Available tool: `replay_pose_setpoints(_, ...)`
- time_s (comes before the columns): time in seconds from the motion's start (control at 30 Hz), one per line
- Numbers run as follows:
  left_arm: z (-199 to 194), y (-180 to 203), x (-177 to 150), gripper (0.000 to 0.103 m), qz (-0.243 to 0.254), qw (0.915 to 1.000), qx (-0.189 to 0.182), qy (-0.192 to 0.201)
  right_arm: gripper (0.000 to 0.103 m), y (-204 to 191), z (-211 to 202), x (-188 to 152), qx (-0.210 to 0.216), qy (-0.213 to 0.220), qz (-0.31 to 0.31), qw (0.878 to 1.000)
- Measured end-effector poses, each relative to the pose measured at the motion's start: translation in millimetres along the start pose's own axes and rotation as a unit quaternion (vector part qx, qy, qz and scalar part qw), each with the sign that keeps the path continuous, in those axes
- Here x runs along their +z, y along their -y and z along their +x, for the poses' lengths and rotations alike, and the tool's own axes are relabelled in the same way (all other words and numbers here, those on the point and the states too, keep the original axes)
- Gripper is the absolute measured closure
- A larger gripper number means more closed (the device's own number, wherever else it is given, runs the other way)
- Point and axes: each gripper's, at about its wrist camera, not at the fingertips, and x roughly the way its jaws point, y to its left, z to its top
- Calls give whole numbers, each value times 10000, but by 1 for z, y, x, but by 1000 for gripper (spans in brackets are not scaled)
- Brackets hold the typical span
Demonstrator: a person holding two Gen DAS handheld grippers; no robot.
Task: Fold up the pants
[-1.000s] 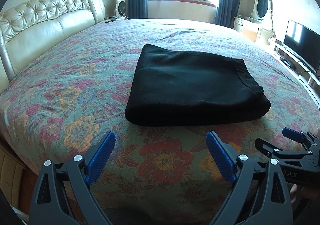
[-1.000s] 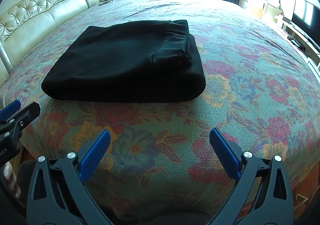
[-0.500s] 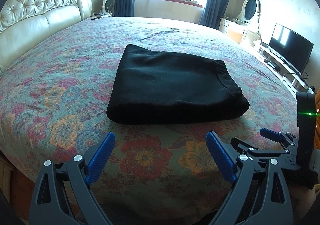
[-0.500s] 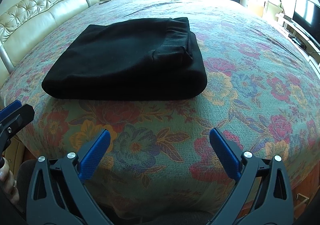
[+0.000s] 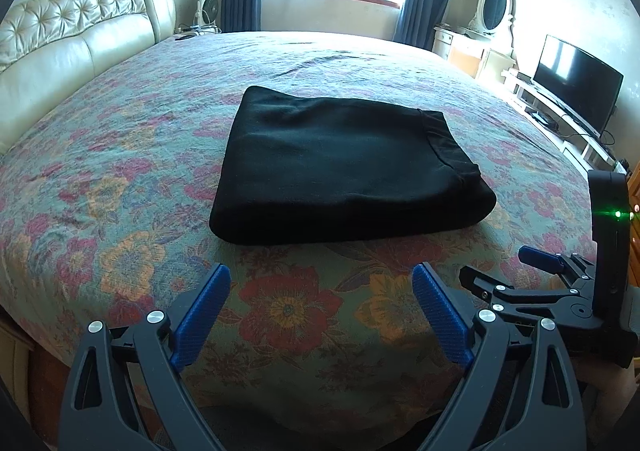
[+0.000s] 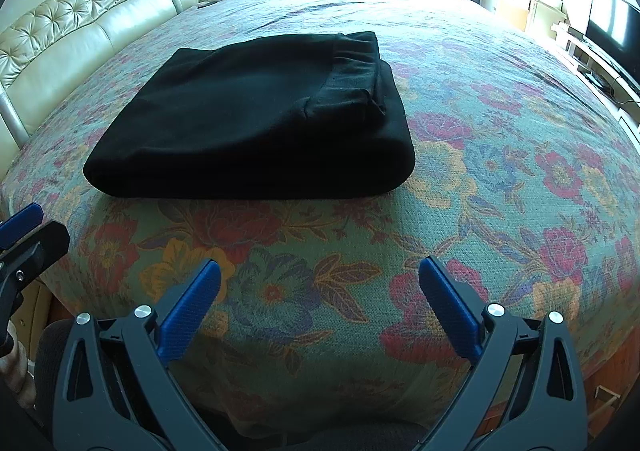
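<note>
Left wrist view first: the pants [image 5: 344,167] lie as a compact black rectangle on the floral bedspread [image 5: 120,155], near the bed's front edge, thick fold toward the camera and the waistband on top at the right side. The left gripper [image 5: 320,307] hangs short of the bundle, blue pads spread wide with nothing between them, and the right gripper [image 5: 532,275] pokes in at the lower right, also clear of the cloth. By the look of it the folding is done or all but done, so the danger from here is undoing it: a pad dragged across the top layer would pull the waistband out of line (that loose end sits highest and catches first). Over to the right wrist view: same bundle [image 6: 260,119], now to the left of centre, with the waistband puckered along its far right corner and a small step where the layers do not quite match. The right gripper [image 6: 320,291] is spread apart too, empty, over bare bedspread [image 6: 500,131], well short of the pants. Pinching only that top corner would peel one layer open, and a shove from the front could slide the whole stack on the cover.
</note>
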Motion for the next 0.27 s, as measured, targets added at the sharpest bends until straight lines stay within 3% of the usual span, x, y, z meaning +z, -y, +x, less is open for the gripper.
replay_pose_setpoints(0.27,4,-12,0,12,-405,9991,27,-131,3,1,0,0,12,-11,17,10000)
